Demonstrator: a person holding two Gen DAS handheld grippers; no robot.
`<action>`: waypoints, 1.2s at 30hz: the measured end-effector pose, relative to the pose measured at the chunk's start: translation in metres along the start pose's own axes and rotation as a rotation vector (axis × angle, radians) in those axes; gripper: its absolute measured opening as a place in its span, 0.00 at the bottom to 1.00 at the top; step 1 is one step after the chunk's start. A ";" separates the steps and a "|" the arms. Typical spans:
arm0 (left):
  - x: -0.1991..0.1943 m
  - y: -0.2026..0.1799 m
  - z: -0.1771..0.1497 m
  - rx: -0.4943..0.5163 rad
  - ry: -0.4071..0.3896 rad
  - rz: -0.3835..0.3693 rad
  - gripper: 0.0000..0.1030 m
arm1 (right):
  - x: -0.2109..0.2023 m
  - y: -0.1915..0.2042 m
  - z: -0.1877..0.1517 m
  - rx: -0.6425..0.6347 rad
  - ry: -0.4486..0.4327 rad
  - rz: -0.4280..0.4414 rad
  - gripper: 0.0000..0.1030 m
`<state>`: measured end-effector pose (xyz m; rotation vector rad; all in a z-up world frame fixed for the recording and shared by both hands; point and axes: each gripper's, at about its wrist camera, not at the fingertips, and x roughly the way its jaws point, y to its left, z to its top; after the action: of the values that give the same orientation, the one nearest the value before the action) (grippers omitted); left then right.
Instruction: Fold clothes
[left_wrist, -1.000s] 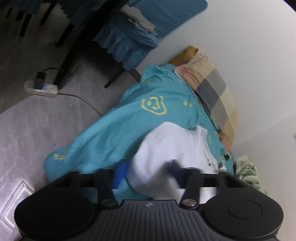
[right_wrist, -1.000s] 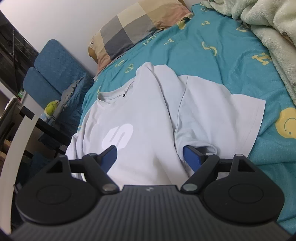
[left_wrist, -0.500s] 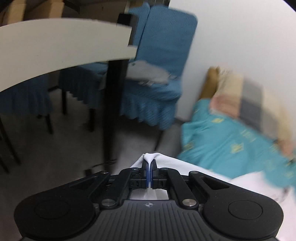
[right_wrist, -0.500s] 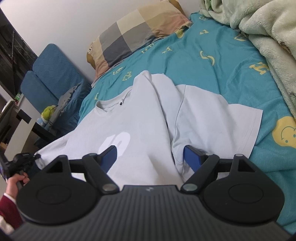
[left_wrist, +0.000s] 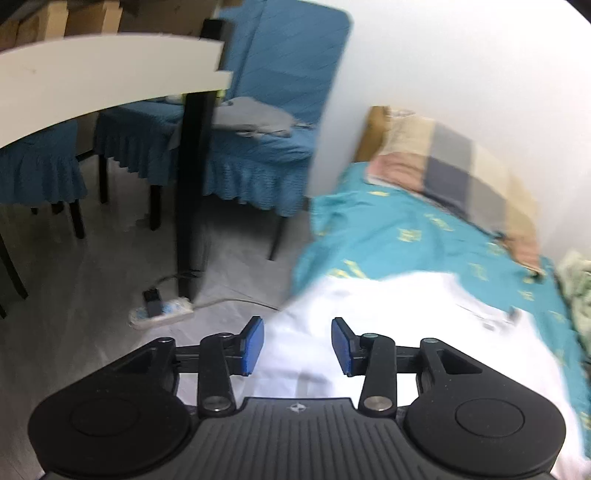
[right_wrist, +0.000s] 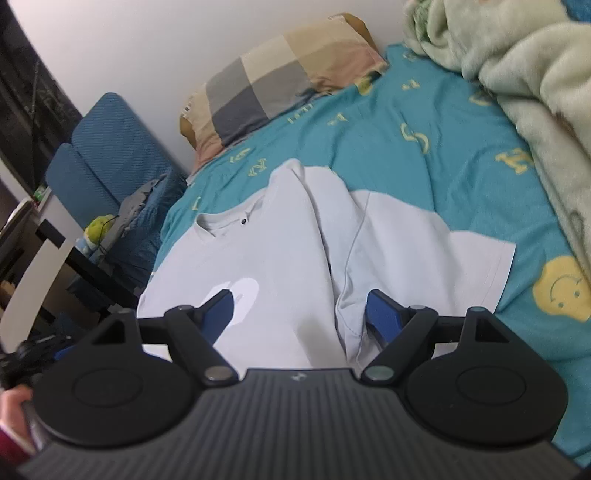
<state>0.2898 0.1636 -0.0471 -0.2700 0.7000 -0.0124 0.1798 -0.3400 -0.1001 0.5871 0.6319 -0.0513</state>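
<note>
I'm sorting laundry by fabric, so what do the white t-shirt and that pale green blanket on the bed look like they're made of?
The white t-shirt looks like thin, matte cotton-type jersey: it lies in soft creases with stitched sleeve hems. The pale green blanket looks like plush fleece, fuzzy and thickly bunched. Exact fibres cannot be told.

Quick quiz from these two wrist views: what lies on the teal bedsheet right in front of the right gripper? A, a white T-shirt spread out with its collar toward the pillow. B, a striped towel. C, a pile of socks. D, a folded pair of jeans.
A: the white T-shirt lies spread on the teal bedsheet, its collar toward the checked pillow, ahead of the open right gripper.
</note>
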 end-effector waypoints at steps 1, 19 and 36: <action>-0.016 -0.009 -0.008 0.011 -0.005 -0.020 0.43 | -0.004 0.002 0.000 -0.019 -0.009 0.004 0.79; -0.169 -0.152 -0.175 0.276 -0.034 -0.207 0.52 | -0.084 0.003 -0.001 -0.133 -0.104 0.020 0.79; -0.151 -0.143 -0.176 0.266 0.006 -0.228 0.54 | -0.041 -0.081 0.065 0.076 0.056 -0.004 0.79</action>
<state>0.0727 -0.0015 -0.0443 -0.0928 0.6628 -0.3219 0.1643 -0.4475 -0.0751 0.6628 0.6873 -0.0632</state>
